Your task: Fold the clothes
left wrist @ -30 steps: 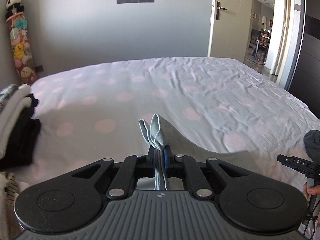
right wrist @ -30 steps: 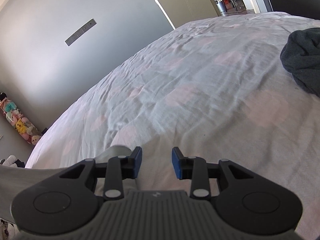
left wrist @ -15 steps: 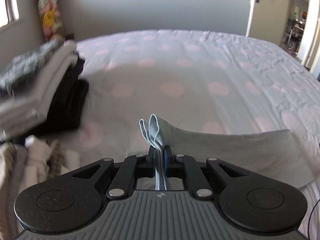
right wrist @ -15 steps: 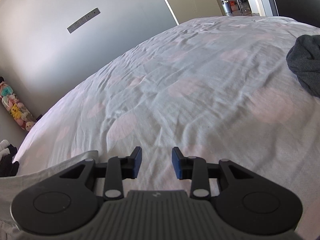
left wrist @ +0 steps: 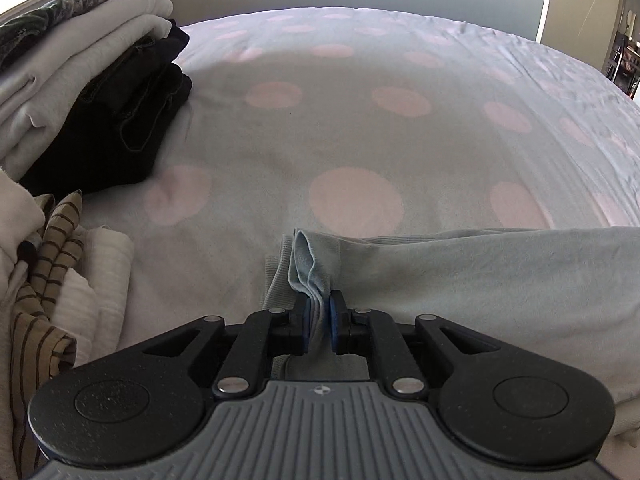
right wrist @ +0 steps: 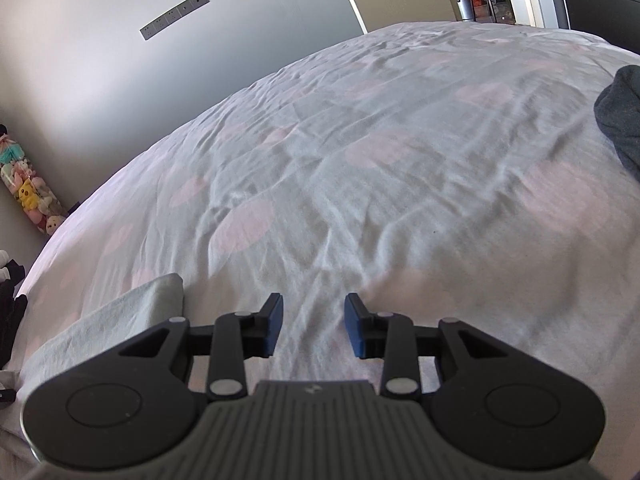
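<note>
Left wrist view first: the pale grey-blue garment (left wrist: 500, 280) lies folded on the polka-dot bedspread (left wrist: 360, 128), long axis running sideways from the gripper out to the right edge of the frame. It looks like soft knit, mostly smooth, with a ribbed hem bunched up at the near left end. The left gripper (left wrist: 319, 322) points steeply down at the bed, and its blue pads have that bunched end between them. The jaws are only a sliver apart and are opening right now, cloth still pinched as far as I can see. Off to the left sits a stack of folded clothes (left wrist: 80, 80), with a striped piece (left wrist: 44, 280) nearer.

Right wrist view: the right gripper (right wrist: 313, 330) tilts down over the bedspread, jaws partly open with nothing between them. The same garment's corner (right wrist: 132, 312) lies just left of it. A dark grey garment (right wrist: 620, 120) sits at the far right edge.
</note>
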{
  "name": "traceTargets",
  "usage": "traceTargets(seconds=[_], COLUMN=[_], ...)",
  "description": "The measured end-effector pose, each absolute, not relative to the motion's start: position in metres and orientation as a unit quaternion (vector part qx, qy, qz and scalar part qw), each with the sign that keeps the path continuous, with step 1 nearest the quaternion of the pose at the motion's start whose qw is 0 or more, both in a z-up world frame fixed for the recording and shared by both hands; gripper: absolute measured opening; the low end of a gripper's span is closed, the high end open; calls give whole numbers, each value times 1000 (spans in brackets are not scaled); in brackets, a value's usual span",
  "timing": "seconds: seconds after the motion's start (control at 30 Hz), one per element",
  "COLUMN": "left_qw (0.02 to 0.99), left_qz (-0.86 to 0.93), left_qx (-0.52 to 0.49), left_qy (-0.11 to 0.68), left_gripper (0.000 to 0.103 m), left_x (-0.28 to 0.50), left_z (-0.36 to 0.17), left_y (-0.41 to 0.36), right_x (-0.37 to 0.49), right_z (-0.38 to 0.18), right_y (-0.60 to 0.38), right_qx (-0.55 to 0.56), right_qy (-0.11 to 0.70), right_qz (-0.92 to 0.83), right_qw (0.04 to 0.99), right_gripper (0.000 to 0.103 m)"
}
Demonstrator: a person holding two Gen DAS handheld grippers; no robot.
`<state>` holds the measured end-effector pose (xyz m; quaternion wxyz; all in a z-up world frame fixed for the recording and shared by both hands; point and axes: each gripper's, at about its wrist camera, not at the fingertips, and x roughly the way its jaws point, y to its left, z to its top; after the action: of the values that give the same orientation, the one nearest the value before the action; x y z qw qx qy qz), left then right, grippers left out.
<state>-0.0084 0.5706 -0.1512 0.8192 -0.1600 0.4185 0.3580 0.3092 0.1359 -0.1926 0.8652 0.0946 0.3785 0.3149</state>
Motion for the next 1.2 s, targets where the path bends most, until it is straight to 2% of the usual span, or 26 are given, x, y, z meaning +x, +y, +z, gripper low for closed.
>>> traceTargets(seconds=[0.03,0.1,0.17,0.23,0.3,0.47,0.5,0.53,0.6,0.7,0.93,1.2], left_qw=[818,816,814,816,820,836,840,843,850,857,866,885], left_qz=[361,368,376,382,386,389,387,384,379,372,345,313], left_qx=[-161,-169,-176,-184,-190,-186,-185,-187,-191,-192,-206,-224], left_qy=[418,413,407,394,378,341,332,325,312,302,297,263], left_gripper=[17,26,27,36,40,40,40,40,40,40,40,40], left_x=[-10,-17,-25,-37,-48,-65,-66,-66,-66,-63,-71,-73], left_z=[-148,-142,-134,-127,-119,-109,-108,-109,-112,-122,-146,-147], left_y=[570,567,562,553,542,507,500,494,484,476,481,504], right_x=[309,308,306,303,298,267,258,250,231,210,201,190], right_z=[-193,-192,-191,-189,-186,-169,-165,-162,-155,-152,-189,-195], right_y=[137,137,138,139,141,154,157,161,171,182,188,195], right_qx=[95,96,100,103,108,99,89,78,51,10,-75,-137], right_qy=[379,380,383,385,387,372,362,352,329,315,361,332], right_qz=[318,323,329,337,349,407,420,434,465,484,449,449], right_qw=[864,861,858,853,846,829,827,825,820,816,814,818], right_gripper=[40,40,40,40,41,38,34,26,20,20,19,18])
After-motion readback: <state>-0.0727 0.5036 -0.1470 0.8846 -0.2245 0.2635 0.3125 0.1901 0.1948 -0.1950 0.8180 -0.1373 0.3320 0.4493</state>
